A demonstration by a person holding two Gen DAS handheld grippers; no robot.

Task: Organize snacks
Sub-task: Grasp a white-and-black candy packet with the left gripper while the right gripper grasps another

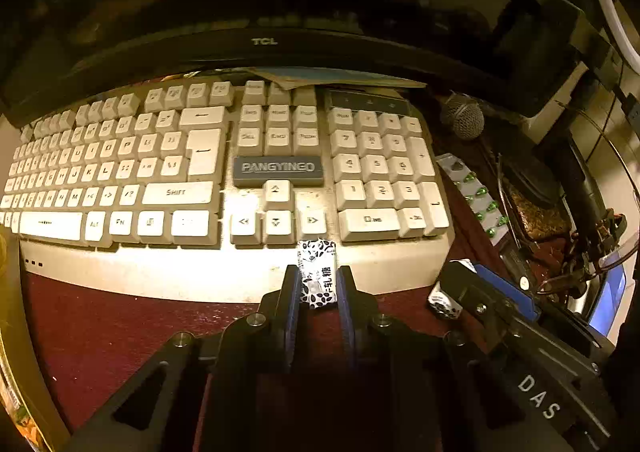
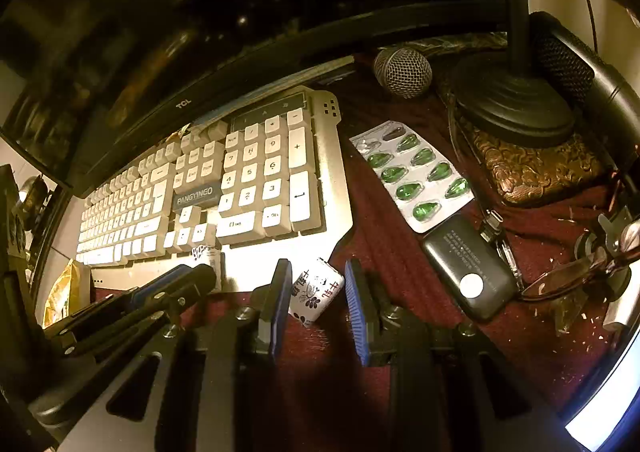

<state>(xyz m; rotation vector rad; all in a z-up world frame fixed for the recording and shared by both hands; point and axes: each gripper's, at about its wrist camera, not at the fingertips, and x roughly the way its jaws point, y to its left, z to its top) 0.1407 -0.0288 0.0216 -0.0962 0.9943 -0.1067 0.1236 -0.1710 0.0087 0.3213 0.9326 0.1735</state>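
Note:
A small white candy with black print (image 1: 316, 252) lies on the front ledge of the keyboard (image 1: 160, 276). My left gripper (image 1: 319, 272) is shut on it, one blue pad pressing on each side. A second candy of the same kind (image 2: 316, 292) lies tilted on the dark red cloth by the keyboard's front right corner. My right gripper (image 2: 318, 263) is shut on that one. In the right wrist view the left gripper (image 2: 204, 272) shows at the lower left with its candy (image 2: 206, 254) at the tip. In the left wrist view the right gripper (image 1: 452, 284) and its candy (image 1: 442, 302) show at the right.
A dark monitor (image 1: 264, 41) stands behind the keyboard. Right of the keyboard lie a microphone (image 2: 404, 72), a blister pack of green capsules (image 2: 416, 172), a black device (image 2: 468, 268), glasses (image 2: 560, 284) and an embossed brown box (image 2: 532, 172). A yellow snack bag (image 2: 66, 292) sits at the left.

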